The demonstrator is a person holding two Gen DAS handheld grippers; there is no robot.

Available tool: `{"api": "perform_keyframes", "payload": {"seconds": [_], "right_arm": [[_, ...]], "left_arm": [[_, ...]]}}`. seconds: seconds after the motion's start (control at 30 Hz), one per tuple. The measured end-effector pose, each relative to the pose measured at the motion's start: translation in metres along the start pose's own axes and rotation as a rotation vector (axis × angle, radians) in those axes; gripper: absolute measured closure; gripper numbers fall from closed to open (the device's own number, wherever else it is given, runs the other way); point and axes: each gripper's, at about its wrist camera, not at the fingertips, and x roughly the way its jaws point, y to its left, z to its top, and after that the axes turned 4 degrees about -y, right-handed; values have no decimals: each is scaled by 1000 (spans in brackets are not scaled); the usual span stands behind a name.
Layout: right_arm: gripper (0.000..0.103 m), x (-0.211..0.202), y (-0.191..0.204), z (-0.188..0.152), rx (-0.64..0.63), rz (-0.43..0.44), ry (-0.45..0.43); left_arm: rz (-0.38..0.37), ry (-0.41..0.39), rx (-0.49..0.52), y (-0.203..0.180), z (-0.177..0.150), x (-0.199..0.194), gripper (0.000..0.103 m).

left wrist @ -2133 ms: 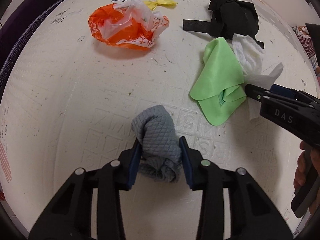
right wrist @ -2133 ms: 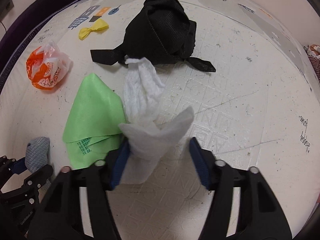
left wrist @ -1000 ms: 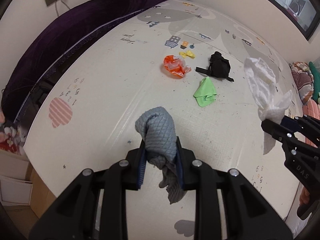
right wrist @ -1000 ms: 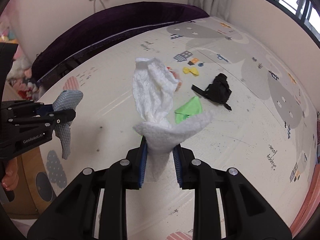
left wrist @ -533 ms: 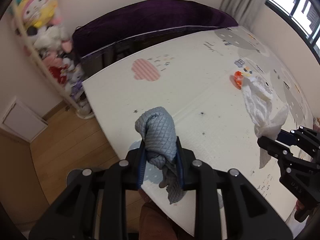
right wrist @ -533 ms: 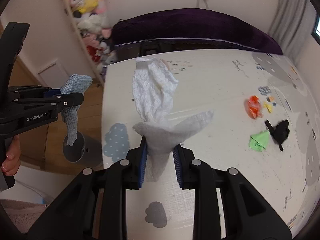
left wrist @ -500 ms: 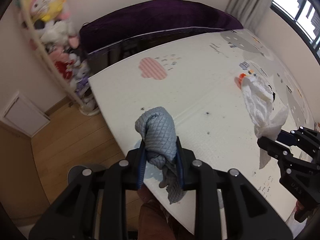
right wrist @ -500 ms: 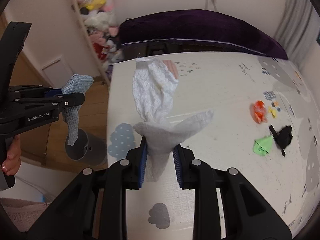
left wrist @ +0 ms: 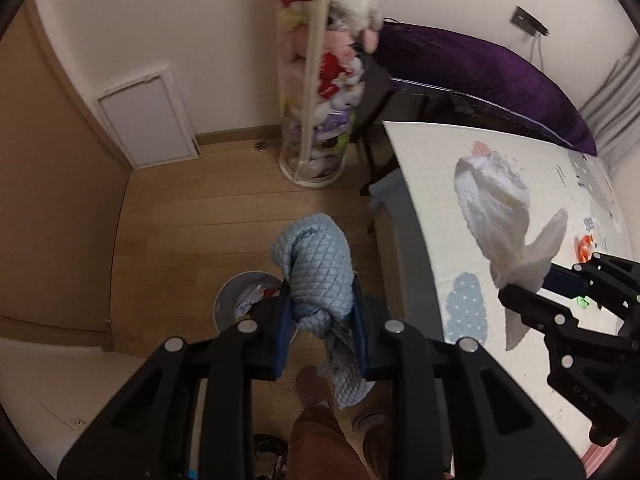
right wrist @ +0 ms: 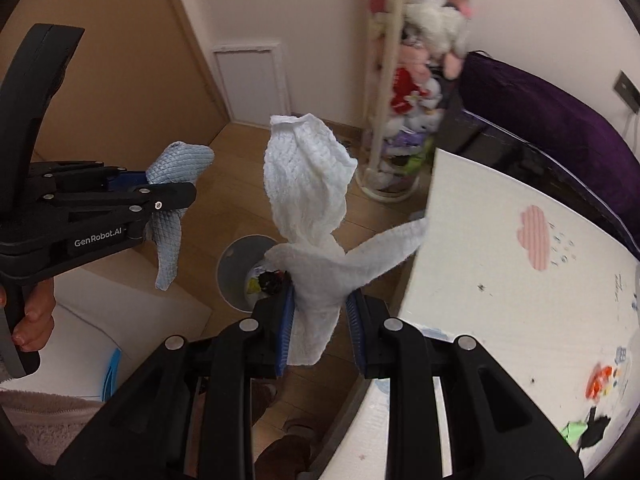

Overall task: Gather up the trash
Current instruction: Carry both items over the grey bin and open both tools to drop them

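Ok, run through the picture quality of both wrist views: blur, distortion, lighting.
Left wrist view: strong fisheye bend with dark corners; the quilted blue-grey cloth is sharp, while the wooden floor and grey round bin are soft. Right wrist view: same curvature; the crumpled white paper towel is crisp, the stuffed toys smeared by motion; lighting dim and warm.

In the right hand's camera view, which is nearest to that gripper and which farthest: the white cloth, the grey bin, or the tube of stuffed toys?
1. White cloth: clamped in the right gripper.
2. Grey bin: on the floor just beyond.
3. Tube of stuffed toys: farthest, by the wall.
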Motion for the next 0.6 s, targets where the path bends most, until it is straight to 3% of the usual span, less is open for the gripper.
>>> {"api": "perform_keyframes", "payload": {"seconds": [0.2, 0.47, 0.57, 0.6], "right_arm": [[79, 83, 66, 29, -127, 81, 70], [77, 246, 113, 16, -185, 189, 220], [67, 293, 122, 3, -211, 206, 261], [56, 306, 126, 0, -220, 208, 271]], "left_arm": [[67, 30, -129, 81, -18, 29, 77], [121, 93, -293, 138, -73, 100, 77], [125, 113, -334, 149, -93, 126, 77], [127, 119, -346, 152, -100, 134, 77]]}}
